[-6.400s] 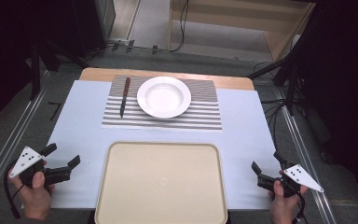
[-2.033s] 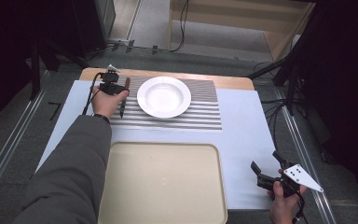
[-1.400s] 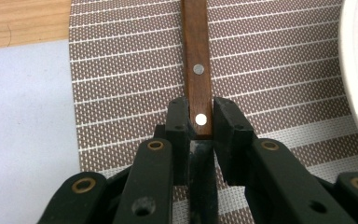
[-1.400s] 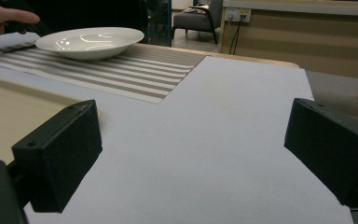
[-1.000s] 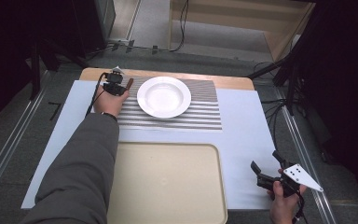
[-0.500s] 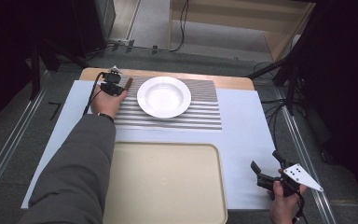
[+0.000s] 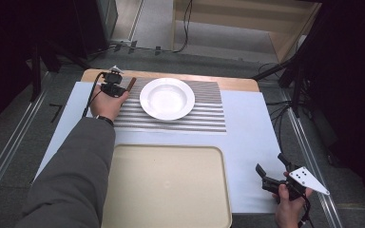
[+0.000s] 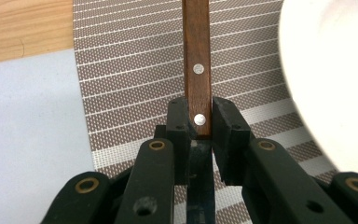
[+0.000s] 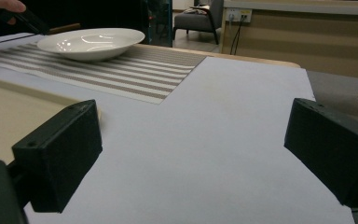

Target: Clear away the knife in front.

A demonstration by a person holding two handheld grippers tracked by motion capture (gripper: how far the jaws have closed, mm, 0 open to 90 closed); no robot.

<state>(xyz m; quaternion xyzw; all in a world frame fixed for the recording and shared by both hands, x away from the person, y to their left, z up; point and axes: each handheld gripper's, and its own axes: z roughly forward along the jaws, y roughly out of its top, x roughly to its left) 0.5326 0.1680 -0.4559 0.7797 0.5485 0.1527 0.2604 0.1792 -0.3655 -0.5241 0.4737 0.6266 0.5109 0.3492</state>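
At the far left of the striped placemat (image 7: 171,118), the left gripper (image 8: 199,122) pinches the knife's wooden handle (image 8: 196,70) just beside the white bowl (image 7: 167,98), while the right gripper (image 7: 272,176) rests spread at the worktop's near right corner.

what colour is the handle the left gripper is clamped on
Dark brown wood with silver rivets; the handle shows best in the left gripper view.

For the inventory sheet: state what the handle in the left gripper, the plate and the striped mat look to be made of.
Handle: dark brown wood, matte, with visible grain and two metal rivets.
Plate: white, glossy with highlights, probably glazed ceramic, though melamine is possible.
Striped mat: woven mesh texture in brown and pale bands, likely vinyl or similar synthetic weave.
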